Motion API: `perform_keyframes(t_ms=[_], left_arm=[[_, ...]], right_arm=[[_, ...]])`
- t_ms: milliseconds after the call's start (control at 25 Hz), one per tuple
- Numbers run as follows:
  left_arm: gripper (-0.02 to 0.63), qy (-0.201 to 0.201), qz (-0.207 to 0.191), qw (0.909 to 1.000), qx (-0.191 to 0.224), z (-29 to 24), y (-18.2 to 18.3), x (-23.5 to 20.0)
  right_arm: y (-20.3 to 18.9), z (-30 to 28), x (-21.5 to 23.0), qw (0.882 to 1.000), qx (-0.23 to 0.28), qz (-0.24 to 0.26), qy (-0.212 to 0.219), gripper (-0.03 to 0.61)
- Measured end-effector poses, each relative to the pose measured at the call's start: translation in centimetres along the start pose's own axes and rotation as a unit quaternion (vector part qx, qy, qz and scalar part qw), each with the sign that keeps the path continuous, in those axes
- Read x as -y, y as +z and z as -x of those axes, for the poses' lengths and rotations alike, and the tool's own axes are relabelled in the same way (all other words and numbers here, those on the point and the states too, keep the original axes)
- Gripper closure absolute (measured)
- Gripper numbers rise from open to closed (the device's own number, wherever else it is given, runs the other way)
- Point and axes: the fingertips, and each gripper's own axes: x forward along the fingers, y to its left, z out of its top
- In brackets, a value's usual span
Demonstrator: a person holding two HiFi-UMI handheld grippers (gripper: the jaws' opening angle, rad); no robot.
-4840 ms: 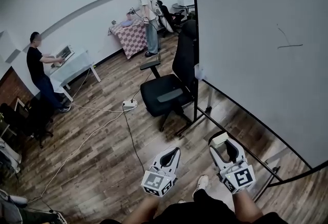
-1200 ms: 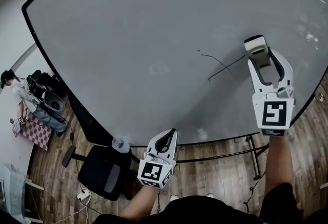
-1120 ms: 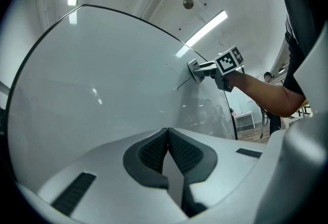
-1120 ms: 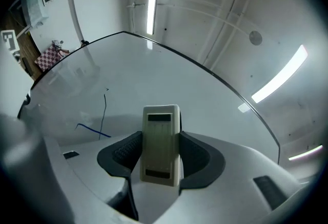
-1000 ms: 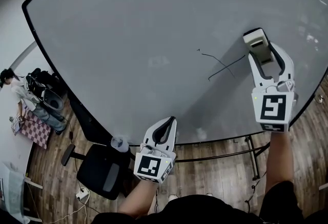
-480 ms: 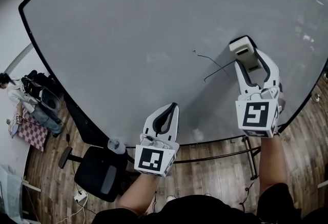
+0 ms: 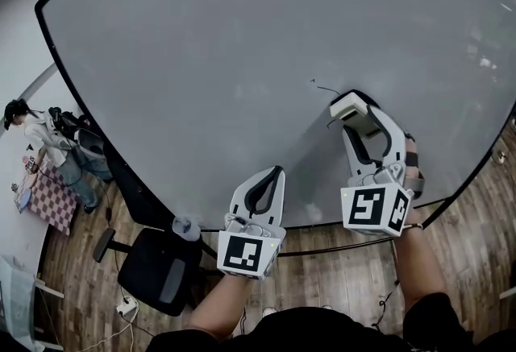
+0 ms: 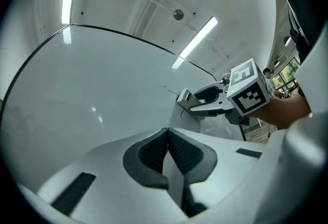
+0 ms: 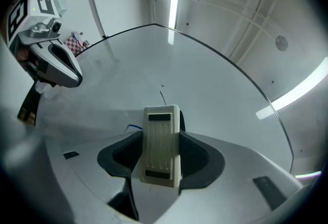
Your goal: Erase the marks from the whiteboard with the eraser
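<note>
A large whiteboard (image 7: 242, 36) fills the head view. My right gripper (image 7: 349, 107) is shut on a cream eraser (image 7: 348, 106) and holds it against the board, over the thin dark marks; a short stroke (image 7: 324, 88) still shows just up-left of it. In the right gripper view the eraser (image 9: 162, 143) sits upright between the jaws, with a thin mark (image 9: 163, 97) on the board above it. My left gripper (image 7: 267, 180) hangs lower, near the board's bottom edge, shut with nothing in it; its closed pads (image 8: 169, 154) show in the left gripper view.
Below the board, wooden floor (image 7: 339, 278) and the board's black stand legs (image 7: 395, 250). A black office chair (image 7: 157, 270) stands at lower left, with a person (image 7: 44, 145) by a checked table further left.
My right gripper has slid the eraser leftward and down across the board, onto the dark marks; most of the long stroke no longer shows. The left gripper rose slightly.
</note>
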Motion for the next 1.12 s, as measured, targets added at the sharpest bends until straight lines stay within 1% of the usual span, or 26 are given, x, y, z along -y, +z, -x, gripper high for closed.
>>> perform_keyframes(t_ms=[120, 240, 280, 400, 520, 640, 840, 1000, 1120], left_arm=[[0.595, 0.014, 0.012, 0.9998, 0.008, 0.3, 0.6, -0.1], [0.595, 0.028, -0.008, 0.9995, 0.013, 0.7, 0.1, -0.9], [0.595, 0.029, -0.011, 0.9994, 0.012, 0.7, -0.1, -1.1], [0.595, 0.029, 0.007, 0.9995, 0.011, 0.6, 0.0, -1.1], [0.595, 0.028, 0.001, 0.9996, 0.003, 0.8, -0.9, -1.4], [0.595, 0.032, -0.005, 0.9995, 0.004, 0.6, -0.8, -1.6], [0.595, 0.036, 0.002, 0.9993, -0.001, 0.6, -1.6, -2.1], [0.595, 0.037, 0.003, 0.9993, -0.006, 0.5, -2.1, -2.3], [0.595, 0.032, 0.003, 0.9995, -0.008, 0.3, -2.2, -2.0]], right_arm=[[0.1, 0.1, -1.4, 1.000, 0.004, -0.004, 0.009, 0.336], [0.4, -0.2, -3.2, 1.000, 0.001, -0.001, 0.031, 0.336], [0.5, -0.3, -3.9, 0.999, 0.001, 0.001, 0.037, 0.336], [0.5, -0.2, -5.0, 0.999, 0.002, 0.012, 0.044, 0.336], [0.6, -0.1, -5.4, 0.999, 0.004, 0.022, 0.047, 0.336], [0.7, -0.2, -6.6, 0.997, 0.006, 0.023, 0.067, 0.336], [0.7, -0.2, -8.8, 0.996, 0.006, 0.031, 0.089, 0.336], [0.9, 0.1, -8.5, 0.996, 0.020, 0.011, 0.087, 0.333], [1.1, 1.0, -6.9, 0.997, 0.035, -0.017, 0.064, 0.333]])
